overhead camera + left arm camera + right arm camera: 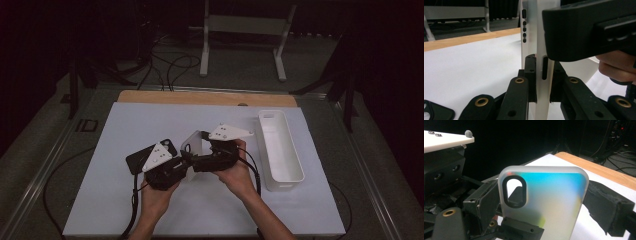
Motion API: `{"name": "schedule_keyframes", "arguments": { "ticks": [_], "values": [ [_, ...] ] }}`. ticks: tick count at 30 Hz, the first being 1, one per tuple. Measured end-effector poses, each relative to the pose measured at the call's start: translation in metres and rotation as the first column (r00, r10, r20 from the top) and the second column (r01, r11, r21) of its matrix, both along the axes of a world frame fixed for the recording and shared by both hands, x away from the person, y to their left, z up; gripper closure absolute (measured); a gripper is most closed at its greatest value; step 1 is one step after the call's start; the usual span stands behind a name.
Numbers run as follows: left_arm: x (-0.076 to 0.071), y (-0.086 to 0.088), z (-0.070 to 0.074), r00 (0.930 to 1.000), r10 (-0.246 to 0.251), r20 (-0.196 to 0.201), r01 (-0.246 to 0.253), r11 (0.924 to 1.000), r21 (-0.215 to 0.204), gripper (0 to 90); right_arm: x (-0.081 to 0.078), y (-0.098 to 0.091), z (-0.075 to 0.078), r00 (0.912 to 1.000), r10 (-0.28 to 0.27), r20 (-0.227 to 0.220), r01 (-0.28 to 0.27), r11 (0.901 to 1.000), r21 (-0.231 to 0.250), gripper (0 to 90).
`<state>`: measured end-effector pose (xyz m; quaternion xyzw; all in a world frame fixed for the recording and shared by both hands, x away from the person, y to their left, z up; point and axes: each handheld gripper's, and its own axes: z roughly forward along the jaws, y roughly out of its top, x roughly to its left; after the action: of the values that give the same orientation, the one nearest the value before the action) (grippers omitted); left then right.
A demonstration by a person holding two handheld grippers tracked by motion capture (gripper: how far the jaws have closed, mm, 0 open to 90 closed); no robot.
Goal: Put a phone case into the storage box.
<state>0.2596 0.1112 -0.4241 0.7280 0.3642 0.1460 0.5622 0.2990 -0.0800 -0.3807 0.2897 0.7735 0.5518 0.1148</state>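
While it stood upright above the bench [125, 200], the white phone case [194, 142] showed a frosted, translucent back with rounded corners, a dark-rimmed oval camera opening and small slots along its thin edge. It sat just left of the white tray [280, 150], with a black phone case [150, 152] lying flat on its other side. Its lower part was hidden behind the two tools, and its far face could not be made out. The left tongs [541, 82] were nearly closed, pads pressing both faces of the white case's edge. The right tongs [549, 217] stood wide around the case; whether their pads touched it was unclear.
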Motion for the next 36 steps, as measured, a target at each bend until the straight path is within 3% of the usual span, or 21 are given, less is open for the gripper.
{"name": "schedule_keyframes", "arguments": {
  "ticks": [14,25,31,36],
  "values": [
    [0.000,-0.002,-0.002,0.9999,-0.011,-0.006,0.011,0.9999,-0.001,80.7,0.003,0.001,-0.004,0.9999,-0.001,-0.016,0.001,1.0000,0.003,15.4],
    [0.001,-0.001,-0.003,0.9999,-0.010,-0.008,0.010,0.9999,-0.004,78.7,0.001,0.001,-0.004,1.0000,-0.009,-0.001,0.009,1.0000,-0.004,16.6],
    [0.002,0.003,-0.004,0.9997,0.010,-0.022,-0.010,0.9998,0.020,48.4,0.001,-0.002,-0.004,0.9999,-0.014,0.007,0.014,0.9999,0.001,16.6],
    [0.000,0.010,-0.005,0.9999,0.015,0.006,-0.015,0.9997,0.022,34.5,0.002,-0.003,-0.006,0.9998,-0.018,0.010,0.018,0.9998,-0.003,16.5]
  ]
}}
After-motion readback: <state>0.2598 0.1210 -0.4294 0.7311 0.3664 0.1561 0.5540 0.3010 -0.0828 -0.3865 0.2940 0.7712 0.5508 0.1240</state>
